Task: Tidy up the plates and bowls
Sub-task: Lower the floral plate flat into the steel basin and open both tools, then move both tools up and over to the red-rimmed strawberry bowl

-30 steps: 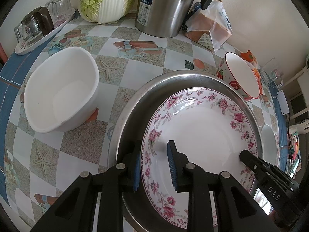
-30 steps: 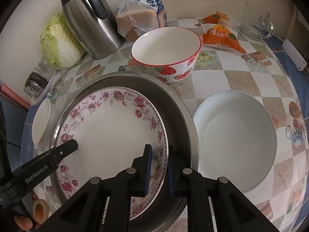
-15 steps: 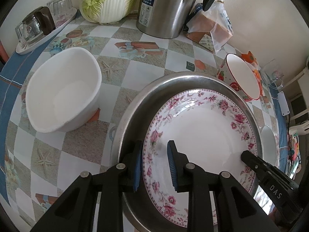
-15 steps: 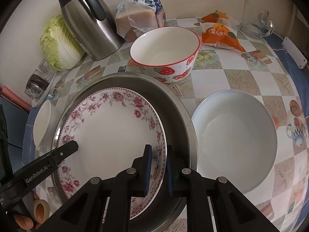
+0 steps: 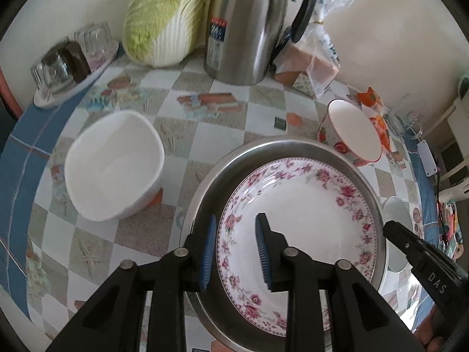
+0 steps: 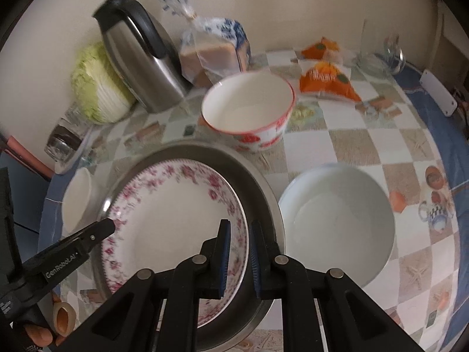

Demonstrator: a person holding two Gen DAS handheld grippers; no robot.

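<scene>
A floral-rimmed plate [image 5: 299, 214] lies inside a shallow steel pan [image 5: 281, 149]. My left gripper [image 5: 234, 248] is open, its jaws straddling the plate's left rim. My right gripper [image 6: 238, 259] is narrowly open, its jaws on either side of the plate's [image 6: 176, 220] right rim inside the pan [image 6: 252, 173]. A white bowl [image 5: 112, 164] sits left of the pan. A strawberry bowl [image 6: 249, 108] stands behind it. A wide white bowl [image 6: 337, 220] sits right of it.
A steel kettle [image 5: 249, 23], a cabbage [image 5: 164, 14] and bagged bread [image 6: 214, 52] stand along the back wall. A tray of glasses [image 5: 73, 67] is at the back left. Orange snack packs [image 6: 325, 79] lie at the back right.
Both grippers have pulled back and risen a little; the views show more of the wall. The right jaws have opened slightly off the plate's rim. The plate stays in the pan.
</scene>
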